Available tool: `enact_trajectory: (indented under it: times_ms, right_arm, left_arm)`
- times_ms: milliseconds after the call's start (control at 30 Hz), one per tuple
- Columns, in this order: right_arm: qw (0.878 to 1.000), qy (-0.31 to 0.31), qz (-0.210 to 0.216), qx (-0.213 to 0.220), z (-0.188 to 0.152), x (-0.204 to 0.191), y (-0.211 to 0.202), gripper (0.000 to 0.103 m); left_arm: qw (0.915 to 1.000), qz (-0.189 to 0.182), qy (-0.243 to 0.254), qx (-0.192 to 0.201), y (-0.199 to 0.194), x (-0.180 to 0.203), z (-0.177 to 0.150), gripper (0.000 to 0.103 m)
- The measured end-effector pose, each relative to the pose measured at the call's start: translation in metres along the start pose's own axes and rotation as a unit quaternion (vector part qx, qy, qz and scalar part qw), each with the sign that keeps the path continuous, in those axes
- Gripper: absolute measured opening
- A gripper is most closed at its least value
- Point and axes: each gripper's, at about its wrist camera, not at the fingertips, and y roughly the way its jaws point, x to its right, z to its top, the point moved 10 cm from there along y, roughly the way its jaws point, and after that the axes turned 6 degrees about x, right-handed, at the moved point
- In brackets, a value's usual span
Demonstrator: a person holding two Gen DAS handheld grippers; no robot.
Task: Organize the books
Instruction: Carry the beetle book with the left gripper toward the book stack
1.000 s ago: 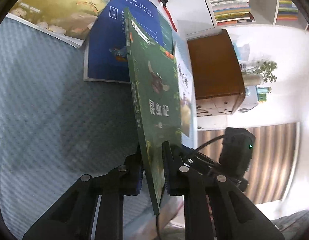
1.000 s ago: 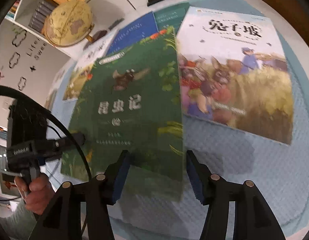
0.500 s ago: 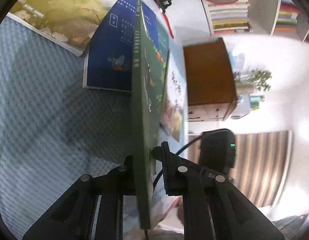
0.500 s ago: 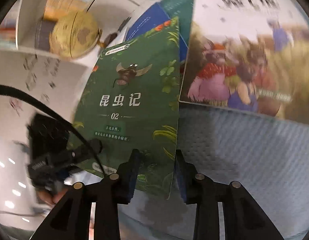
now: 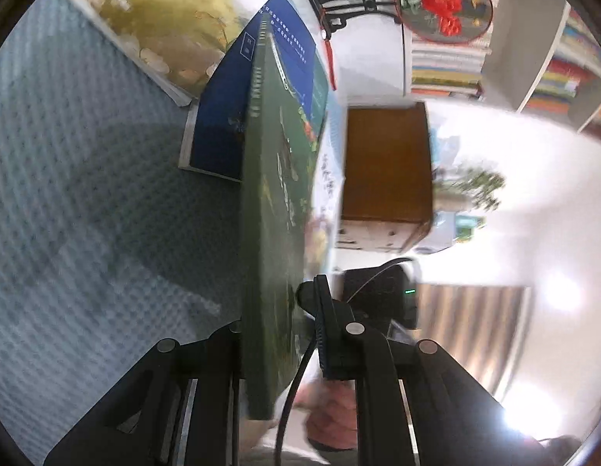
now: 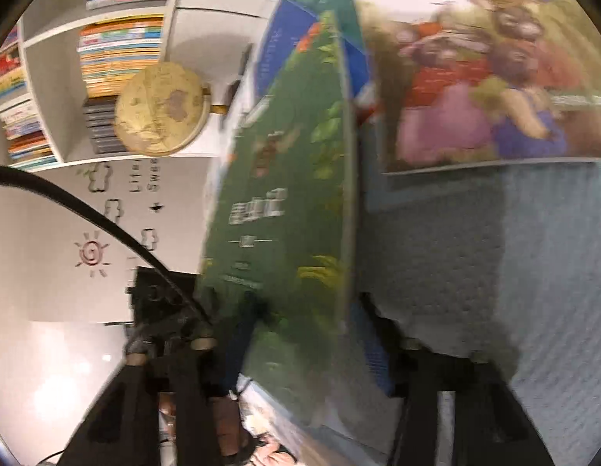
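Note:
A thin green book (image 5: 269,233) stands nearly on edge above the blue-grey mat (image 5: 86,213), and my left gripper (image 5: 279,334) is shut on its lower edge. In the right wrist view the same green book (image 6: 292,213) runs between the fingers of my right gripper (image 6: 308,338). Those jaws are closing, with a gap still showing beside the right finger. A blue book (image 5: 218,116) and a yellow picture book (image 5: 164,19) lie flat behind. A rabbit picture book (image 6: 475,77) lies flat to the right.
White shelves with stacked books (image 6: 121,50) and a globe (image 6: 160,108) stand past the mat's edge. A brown cabinet (image 5: 385,163) and a round red-flower ornament on a black stand (image 5: 444,0) are behind. A hand (image 5: 331,419) shows low down.
The green book has tipped from leaning to almost upright on its edge. My right gripper rolled and its jaws narrowed around the book. The left grip has stayed the same.

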Motion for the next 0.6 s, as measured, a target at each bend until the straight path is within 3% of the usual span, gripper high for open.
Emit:
enact_trajectory:
  times_ms: [67, 133, 267, 367, 600]
  right_arm:
    - [0.999, -0.028, -0.011, 0.012, 0.002, -0.01, -0.002, 0.02]
    - [0.995, -0.079, -0.061, 0.02, 0.002, -0.017, -0.004, 0.017]
    - [0.958, -0.226, -0.174, 0.027, -0.01, -0.041, -0.002, 0.017]
    - [0.934, -0.286, -0.211, 0.033, -0.022, -0.059, -0.001, 0.017]
    - [0.89, -0.37, -0.263, 0.045, -0.053, -0.093, 0.005, 0.02]
  left_arm:
    - [0.9979, 0.053, 0.036, 0.006, -0.001, -0.004, 0.001, 0.013]
    - [0.991, 0.105, 0.082, 0.011, -0.001, -0.006, 0.001, 0.021]
    - [0.9686, 0.177, 0.174, 0.013, 0.001, 0.007, -0.005, 0.021]
    - [0.9576, 0.193, 0.214, 0.012, -0.007, 0.019, -0.007, 0.023]
    - [0.9441, 0.182, 0.274, 0.007, -0.042, 0.041, -0.015, 0.023]
